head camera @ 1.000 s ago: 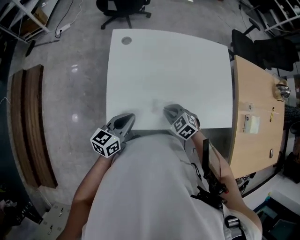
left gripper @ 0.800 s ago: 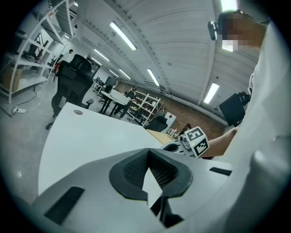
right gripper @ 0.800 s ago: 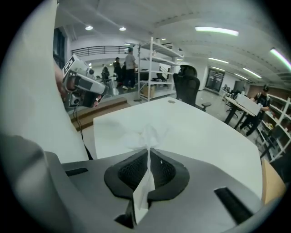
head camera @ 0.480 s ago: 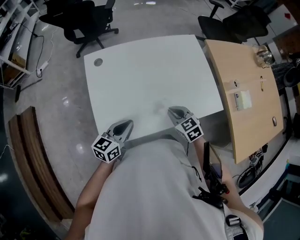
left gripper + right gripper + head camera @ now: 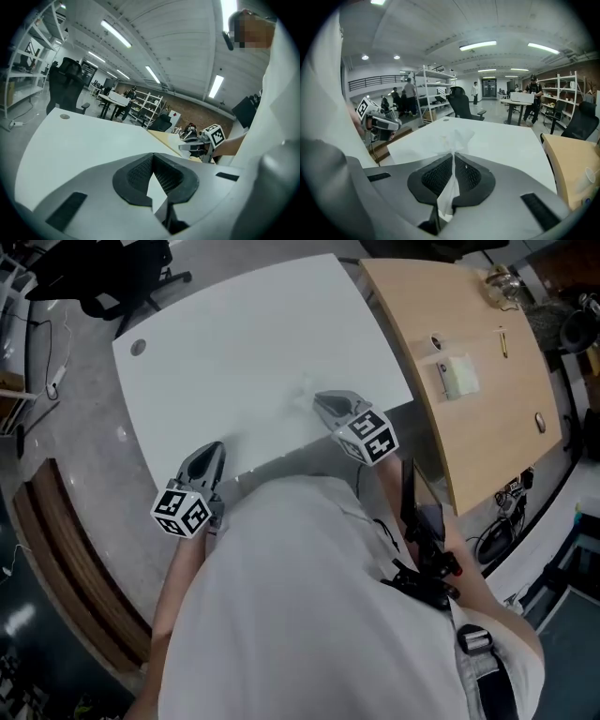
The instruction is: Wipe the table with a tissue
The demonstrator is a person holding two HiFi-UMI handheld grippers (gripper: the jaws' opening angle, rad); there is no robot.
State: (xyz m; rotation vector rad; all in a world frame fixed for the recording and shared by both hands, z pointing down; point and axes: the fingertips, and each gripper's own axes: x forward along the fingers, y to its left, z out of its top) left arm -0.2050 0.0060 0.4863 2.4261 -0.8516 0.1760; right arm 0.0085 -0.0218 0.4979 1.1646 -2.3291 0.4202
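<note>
I see the thin white crumpled tissue (image 5: 453, 138) pinched in my right gripper (image 5: 323, 404), jaws clamped on it. Its loose end pokes out at 12 o'clock over the white rectangular surface (image 5: 253, 334). At 8 o'clock, my left gripper (image 5: 210, 452) has its jaws together, holding nothing. A pale wooden desk (image 5: 469, 437) stands at 3 o'clock.

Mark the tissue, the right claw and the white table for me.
tissue (image 5: 457, 137): right gripper view, on its fanned end beyond the claw tips.
right claw (image 5: 453, 154): right gripper view, midway between its tips, which are shut on the tissue.
white table (image 5: 253, 352): head view, on the bare top.
</note>
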